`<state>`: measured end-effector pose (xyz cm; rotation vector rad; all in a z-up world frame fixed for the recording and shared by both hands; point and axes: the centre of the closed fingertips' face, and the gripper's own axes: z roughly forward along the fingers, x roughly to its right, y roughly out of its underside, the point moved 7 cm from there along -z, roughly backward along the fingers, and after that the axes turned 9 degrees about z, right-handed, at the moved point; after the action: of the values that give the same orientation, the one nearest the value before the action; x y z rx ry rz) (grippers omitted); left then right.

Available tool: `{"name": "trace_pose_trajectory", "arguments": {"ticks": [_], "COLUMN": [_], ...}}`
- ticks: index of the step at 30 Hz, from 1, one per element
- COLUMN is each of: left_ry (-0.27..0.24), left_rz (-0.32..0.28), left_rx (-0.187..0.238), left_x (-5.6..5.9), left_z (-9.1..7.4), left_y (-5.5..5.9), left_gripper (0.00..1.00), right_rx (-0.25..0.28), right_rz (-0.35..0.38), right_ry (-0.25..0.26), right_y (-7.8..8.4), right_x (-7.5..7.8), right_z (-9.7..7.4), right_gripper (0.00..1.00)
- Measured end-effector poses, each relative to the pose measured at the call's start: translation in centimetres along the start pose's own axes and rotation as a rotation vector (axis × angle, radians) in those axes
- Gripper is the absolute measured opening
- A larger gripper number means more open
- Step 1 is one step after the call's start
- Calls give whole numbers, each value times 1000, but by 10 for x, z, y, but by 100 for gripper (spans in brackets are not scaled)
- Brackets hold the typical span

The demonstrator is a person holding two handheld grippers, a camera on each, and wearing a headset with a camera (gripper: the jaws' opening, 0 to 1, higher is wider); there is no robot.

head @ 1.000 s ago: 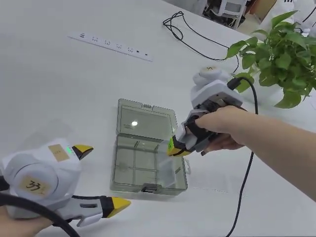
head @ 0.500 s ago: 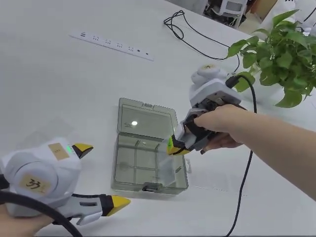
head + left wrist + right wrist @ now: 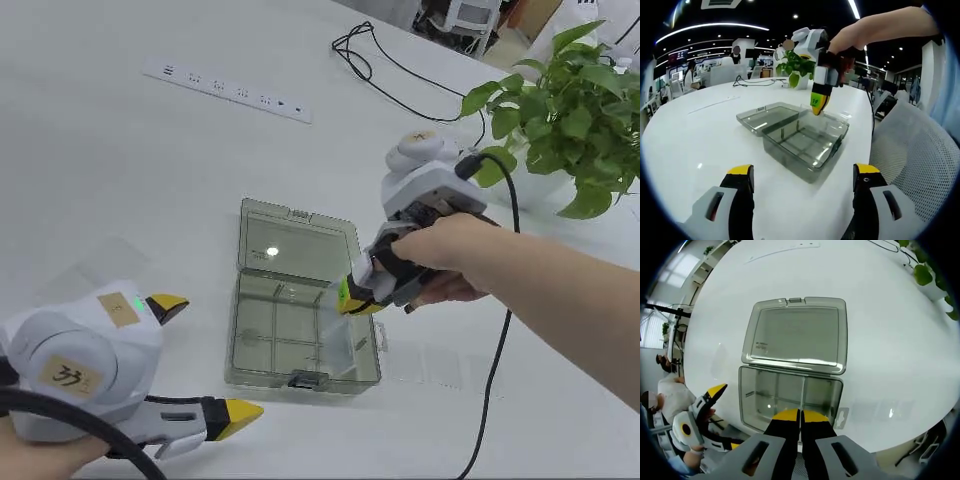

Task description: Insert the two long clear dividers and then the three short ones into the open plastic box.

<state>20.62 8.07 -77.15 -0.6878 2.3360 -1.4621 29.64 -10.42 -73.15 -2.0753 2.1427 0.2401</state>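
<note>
Smoky translucent plastic formed the rectangular box (image 3: 260,378), which sat open on the smooth white table (image 3: 120,150) with its flat lid folded back behind it. The right gripper (image 3: 352,300) had its jaws pinched together on a thin clear divider (image 3: 338,340) standing in the box's right side. The left gripper (image 3: 207,355) gaped wide and empty, apart from the box on its near-left. Neither had noticeably shifted over the last second.

Box (image 3: 295,250) on table (image 3: 120,180), plant (image 3: 565,110) behind.

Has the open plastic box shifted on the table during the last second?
No. The plastic box keeps its place relative to the power strip beyond it.
</note>
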Motion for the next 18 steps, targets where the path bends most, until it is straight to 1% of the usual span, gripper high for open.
{"name": "trace_pose_trajectory", "arguments": {"ticks": [2, 6, 10, 16, 18], "left_ry": [-1, -2, 1, 5, 8], "left_rz": [-1, 1, 2, 3, 5], "left_rx": [1, -1, -1, -1, -3], "left_x": [0, 0, 0, 2, 2], "left_z": [0, -1, -1, 0, 0], "left_y": [0, 0, -1, -1, -2], "left_gripper": [83, 82, 82, 82, 82], "right_rx": [2, 4, 10, 15, 13], "right_rz": [-1, -1, -8, 0, -1], "right_ry": [2, -1, 0, -6, -5], "right_y": [3, -1, -1, 9, 8], "right_x": [-2, 1, 2, -2, -1], "right_z": [-1, 0, 0, -3, -2], "right_gripper": [1, 0, 0, 0, 0]}}
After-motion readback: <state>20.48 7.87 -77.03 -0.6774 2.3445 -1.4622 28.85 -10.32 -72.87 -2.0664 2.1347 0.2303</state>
